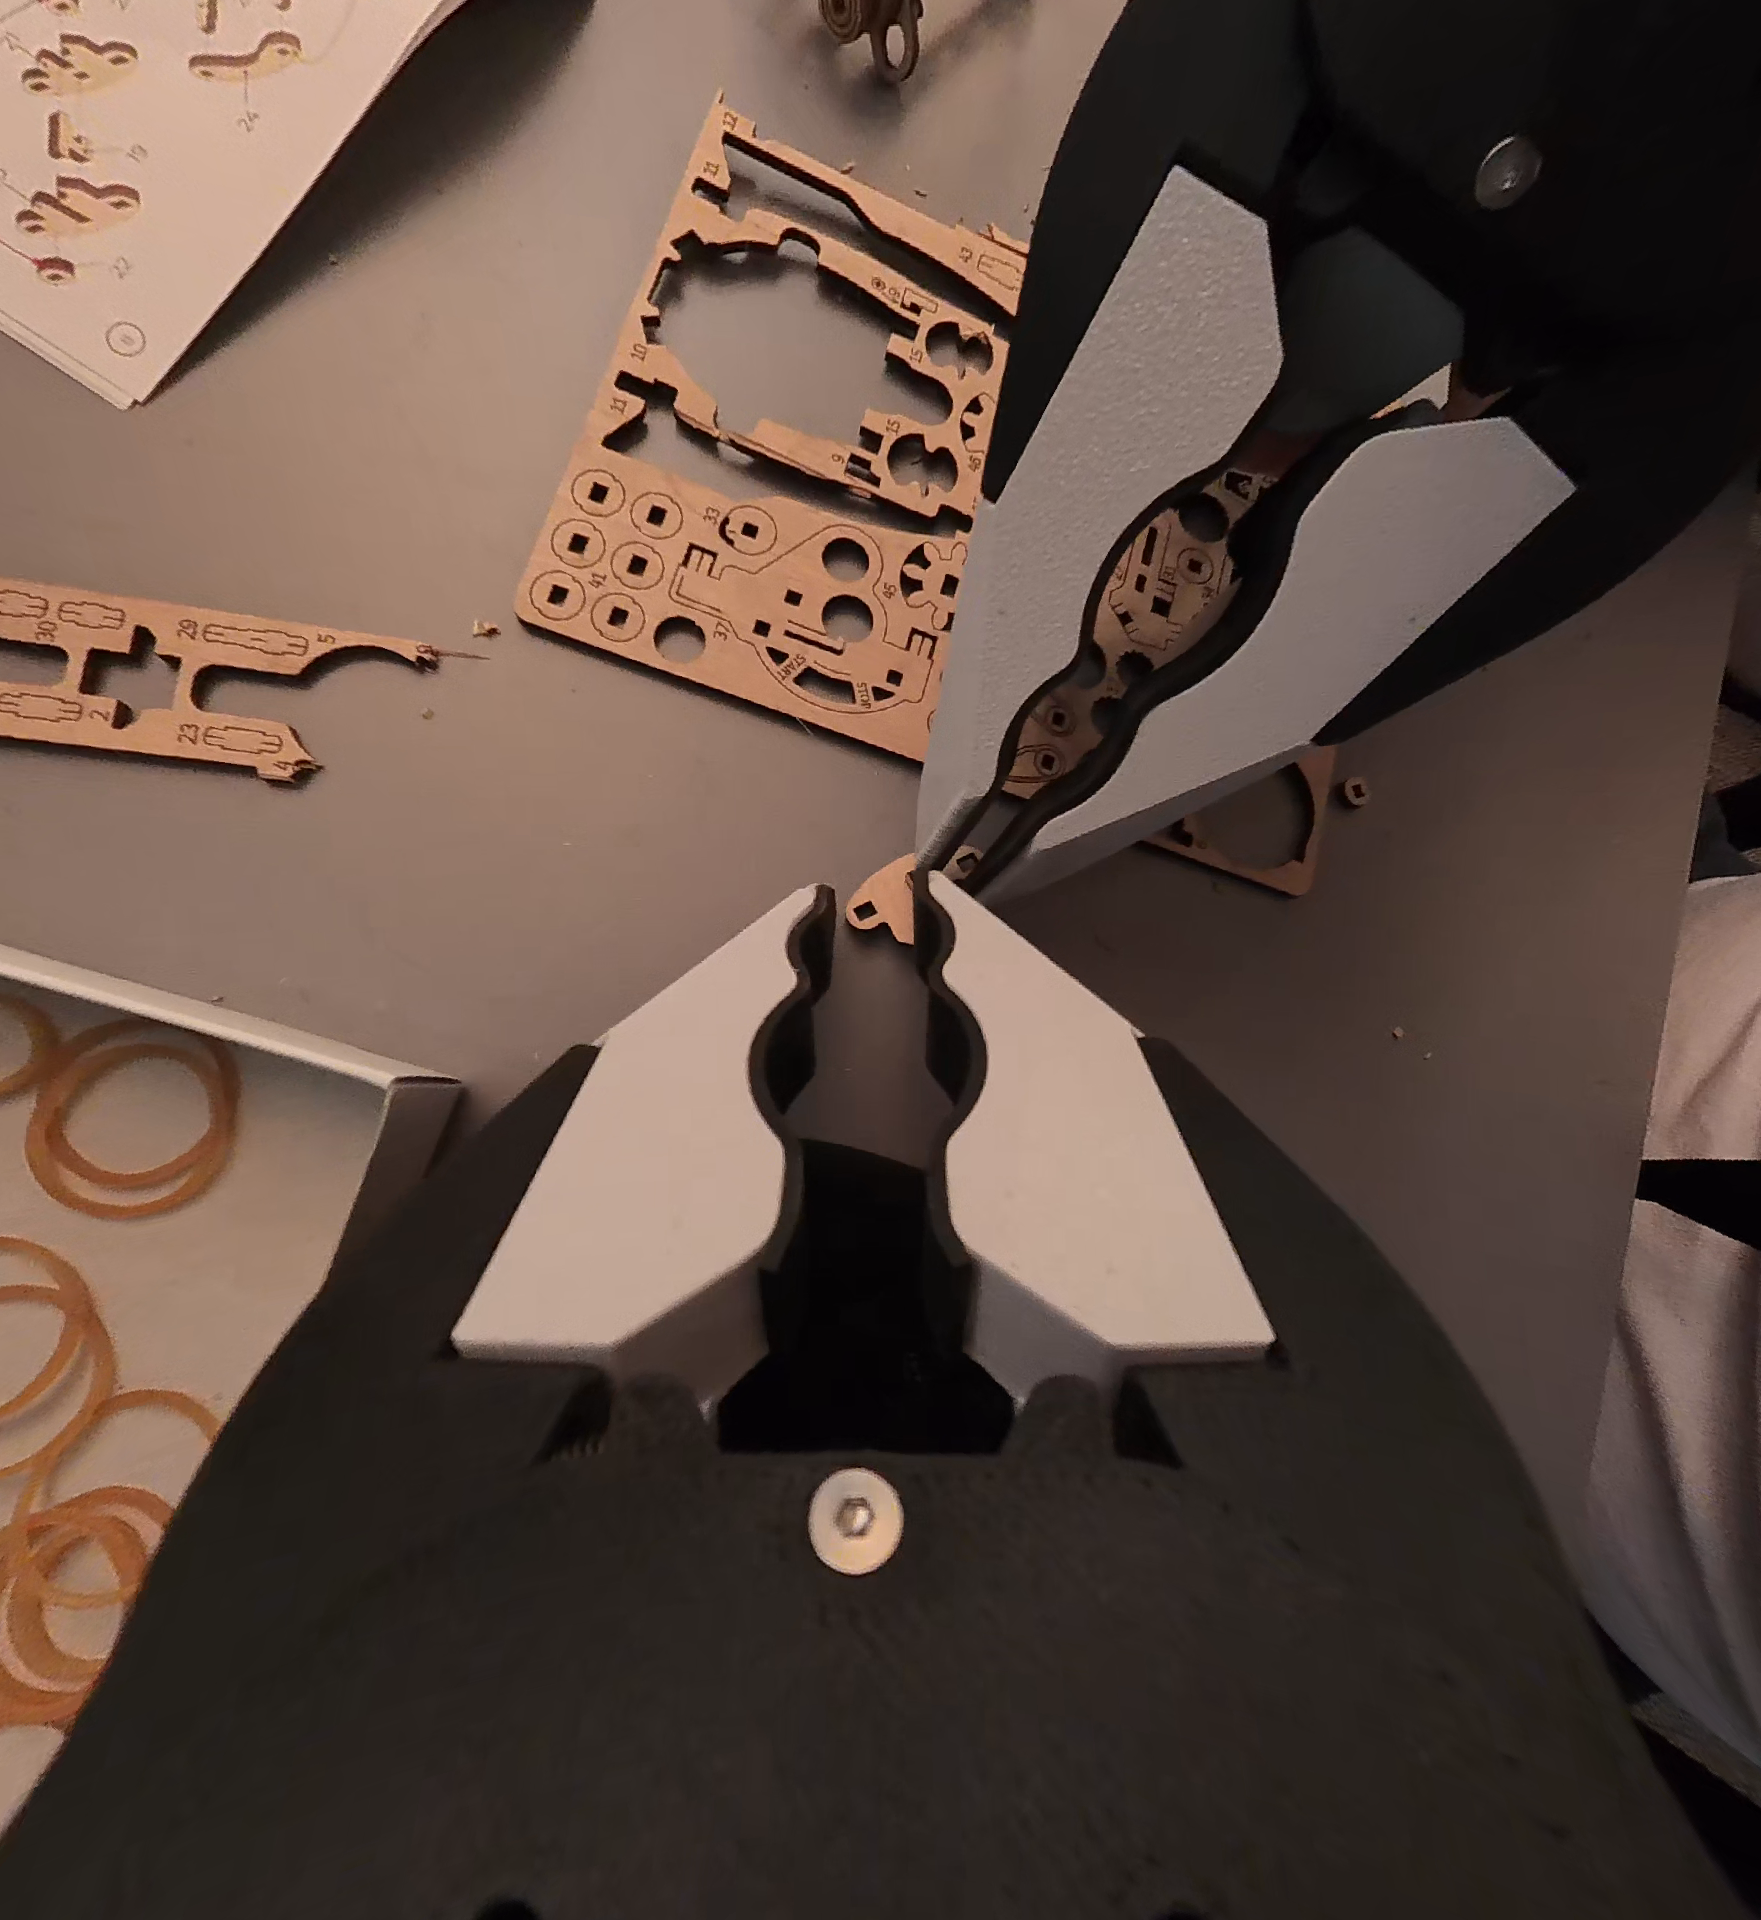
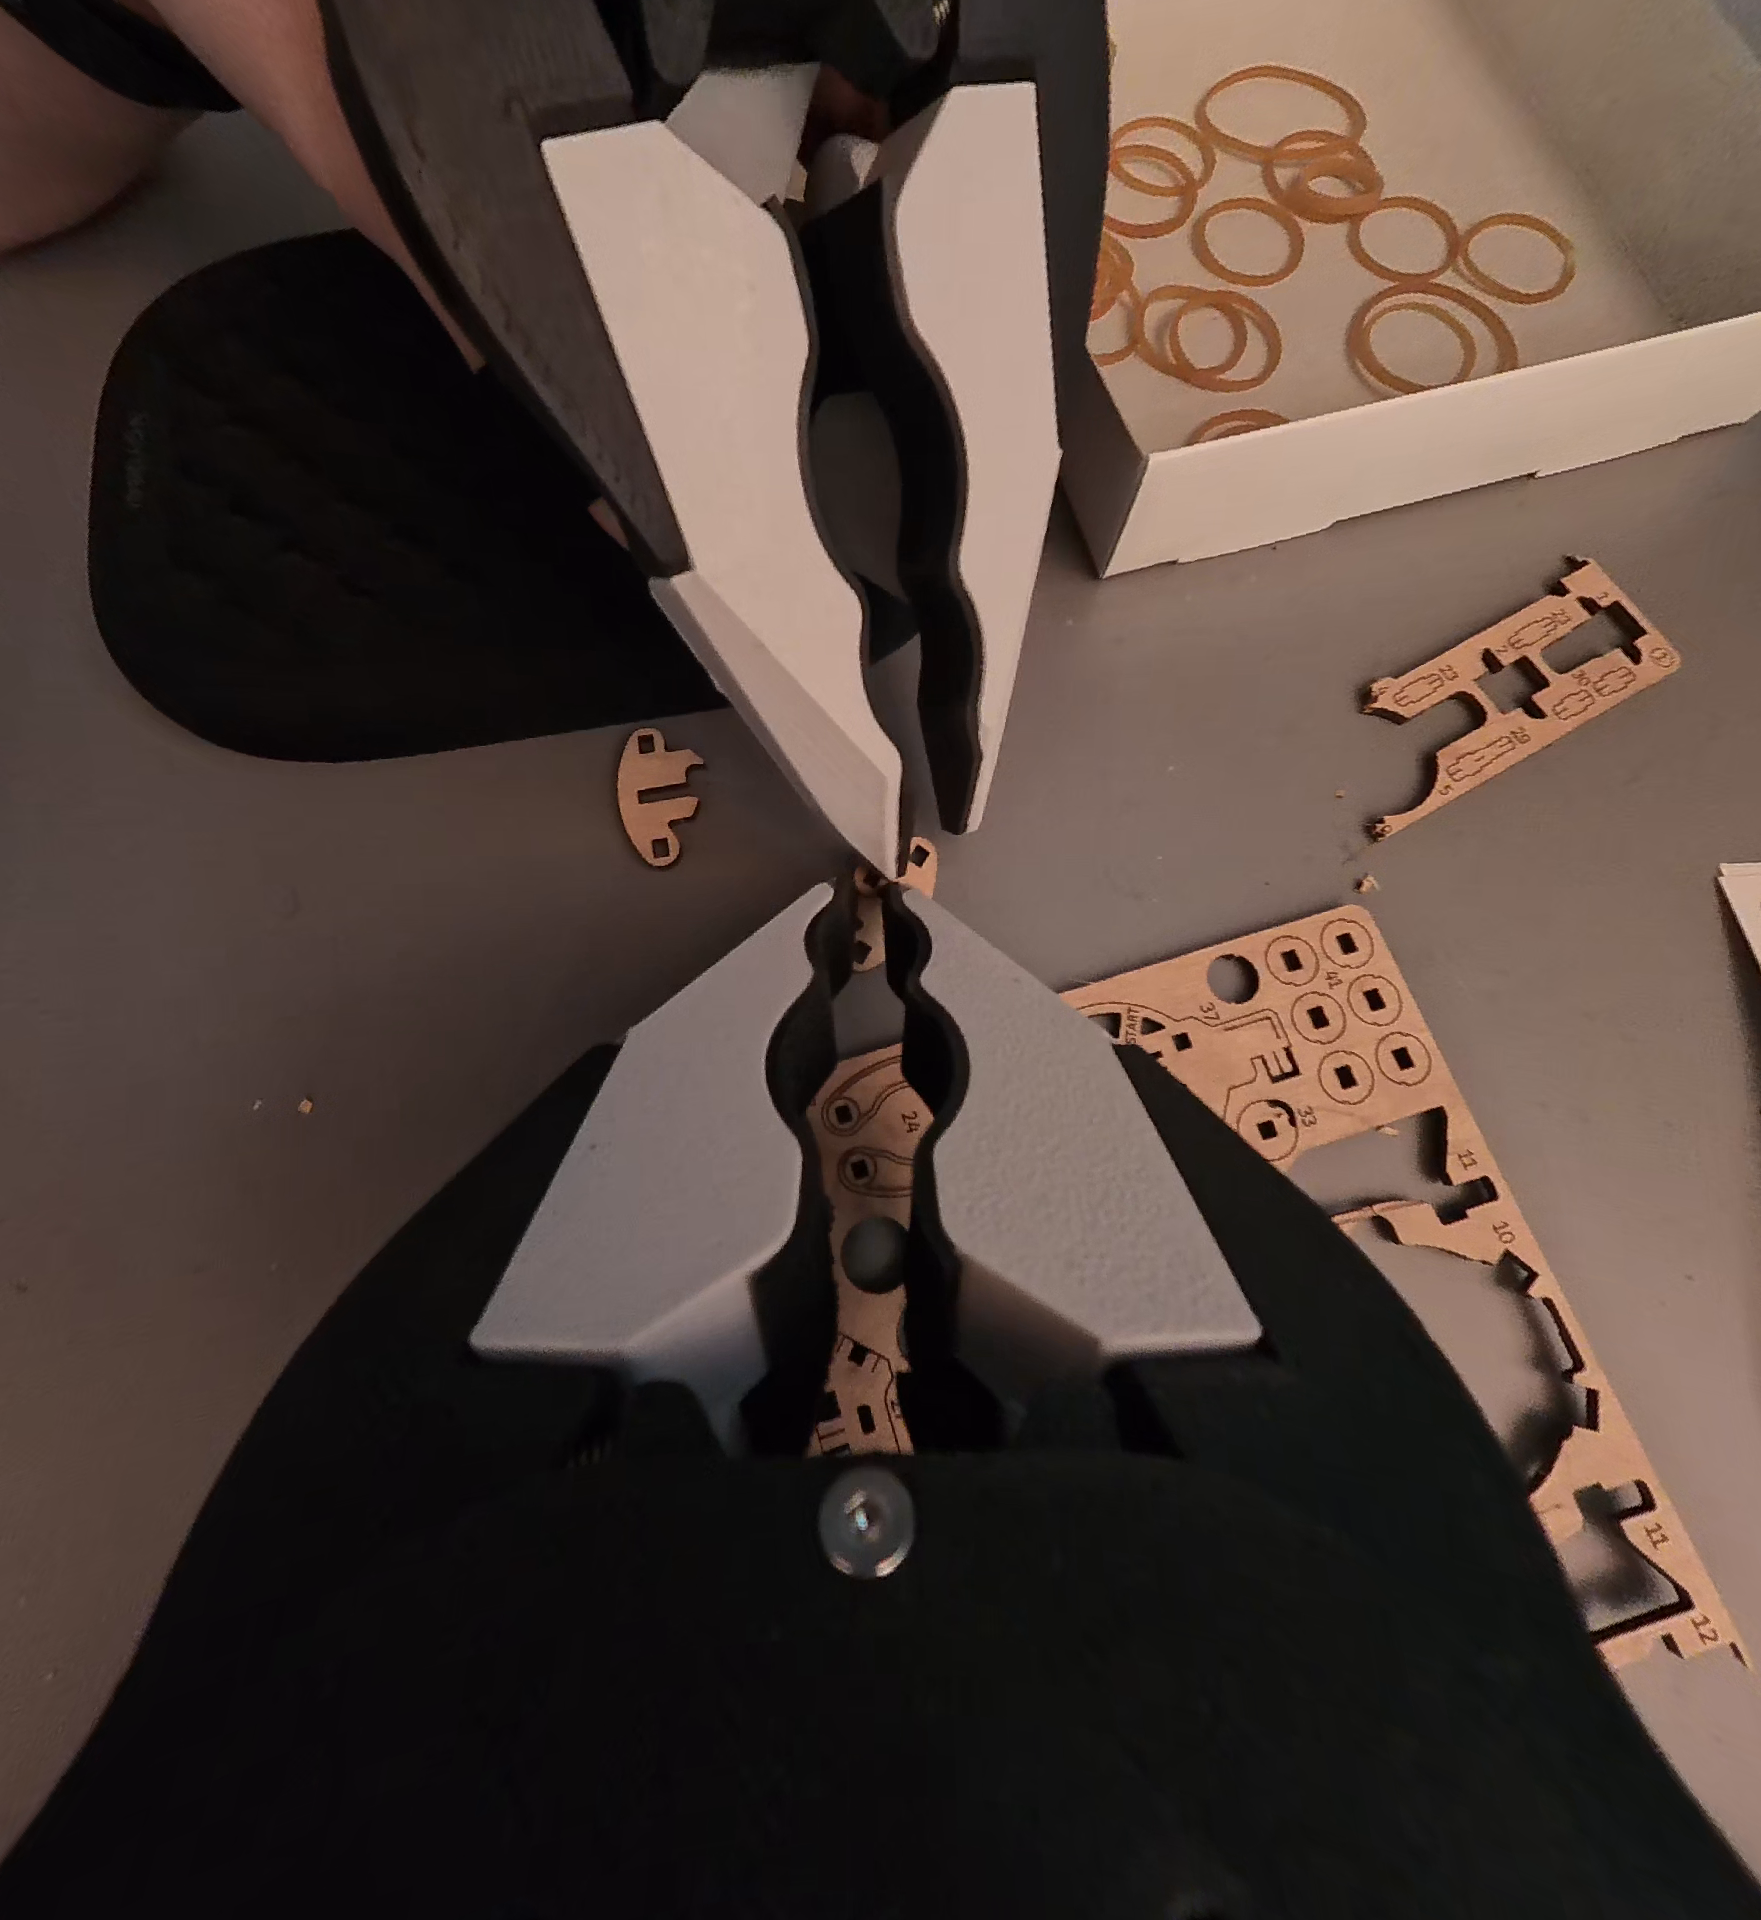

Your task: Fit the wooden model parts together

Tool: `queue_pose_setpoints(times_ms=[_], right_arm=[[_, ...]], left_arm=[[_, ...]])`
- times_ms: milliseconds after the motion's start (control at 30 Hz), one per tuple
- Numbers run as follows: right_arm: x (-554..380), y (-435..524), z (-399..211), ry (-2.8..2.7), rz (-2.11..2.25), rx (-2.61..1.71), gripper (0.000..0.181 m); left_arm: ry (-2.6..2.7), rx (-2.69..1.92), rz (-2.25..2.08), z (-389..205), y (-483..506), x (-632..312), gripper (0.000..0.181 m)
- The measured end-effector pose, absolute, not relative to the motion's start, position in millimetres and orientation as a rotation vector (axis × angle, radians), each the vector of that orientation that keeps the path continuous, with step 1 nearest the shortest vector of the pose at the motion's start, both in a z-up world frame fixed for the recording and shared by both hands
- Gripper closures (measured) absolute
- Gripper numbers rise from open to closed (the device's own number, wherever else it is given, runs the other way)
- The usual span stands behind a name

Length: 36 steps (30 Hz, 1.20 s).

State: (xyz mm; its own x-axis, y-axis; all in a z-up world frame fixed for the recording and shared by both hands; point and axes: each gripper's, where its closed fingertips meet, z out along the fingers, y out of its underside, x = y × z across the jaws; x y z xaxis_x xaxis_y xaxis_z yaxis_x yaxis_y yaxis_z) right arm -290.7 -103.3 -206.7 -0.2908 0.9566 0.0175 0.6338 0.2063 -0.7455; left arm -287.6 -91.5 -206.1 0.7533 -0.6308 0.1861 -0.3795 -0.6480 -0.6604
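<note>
Crowding the table point(image 1: 440, 499): cut-out sheet point(image 1: 751, 540), rubber bands point(image 1: 128, 1132).

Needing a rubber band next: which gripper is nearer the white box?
Left. The left gripper sits beside the white box; the right gripper is farther off, over the wooden sheet.

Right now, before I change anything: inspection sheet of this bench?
Surface: grey table, wood crumbs scattered.
Job's things: first part and second part held tip to tip; punched sheet, strip and loose part lying flat.
Clutter: rubber bands in white box; instruction sheet; black pad.
Grippers: left gripper shut on first part; right gripper shut on second part.
Cables: nothing seen.
Surroundings: person's clothing beside table edge.
</note>
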Motion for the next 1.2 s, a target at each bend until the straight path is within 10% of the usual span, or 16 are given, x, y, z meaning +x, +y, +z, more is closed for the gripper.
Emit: queue_pose_setpoints(times_ms=[1200], right_arm=[[-290.2,-102.1,-207.6,-2.003,0.868,-1.466,0.178]], left_arm=[[0.978,-2.200,-0.600,-193.1,-98.3,-279.6,0.181]])
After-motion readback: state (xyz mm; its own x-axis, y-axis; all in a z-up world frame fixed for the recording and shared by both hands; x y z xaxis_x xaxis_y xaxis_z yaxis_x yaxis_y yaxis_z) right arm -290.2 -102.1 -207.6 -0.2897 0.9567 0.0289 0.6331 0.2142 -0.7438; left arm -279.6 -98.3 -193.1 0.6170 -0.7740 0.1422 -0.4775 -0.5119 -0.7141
